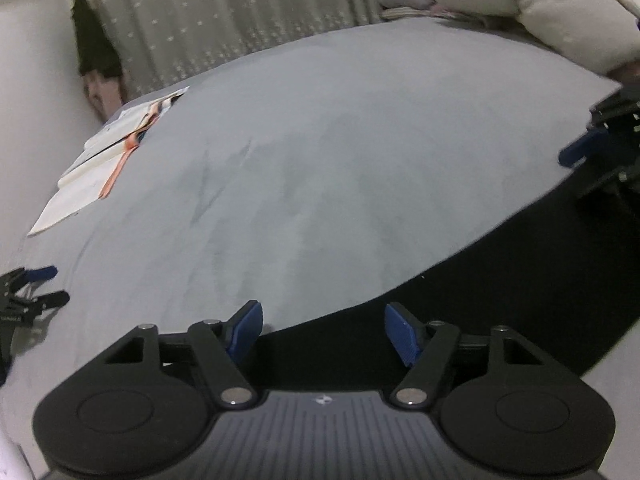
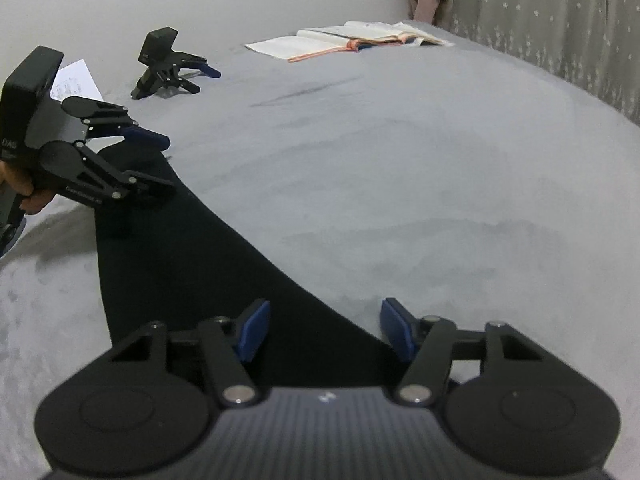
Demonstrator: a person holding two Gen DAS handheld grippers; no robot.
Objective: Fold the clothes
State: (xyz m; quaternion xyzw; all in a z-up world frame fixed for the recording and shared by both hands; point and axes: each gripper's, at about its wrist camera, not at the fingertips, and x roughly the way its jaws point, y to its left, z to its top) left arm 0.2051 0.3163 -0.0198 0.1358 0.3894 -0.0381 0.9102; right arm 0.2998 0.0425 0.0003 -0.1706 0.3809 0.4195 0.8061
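Note:
A black garment lies flat on the grey bed cover as a long dark strip. It runs from my left gripper down to my right gripper. My right gripper's blue pads stand apart over the garment's near end, one on each side of its corner. In the left wrist view my left gripper is open over the garment's edge, and its pads do not press the cloth. My right gripper shows at the right border, at the garment's far end, also with its fingers apart.
A third, unheld gripper rests on the bed cover and shows again at the left edge as a spare gripper. An open book and a paper sheet lie beyond. Pillows and a curtain bound the bed.

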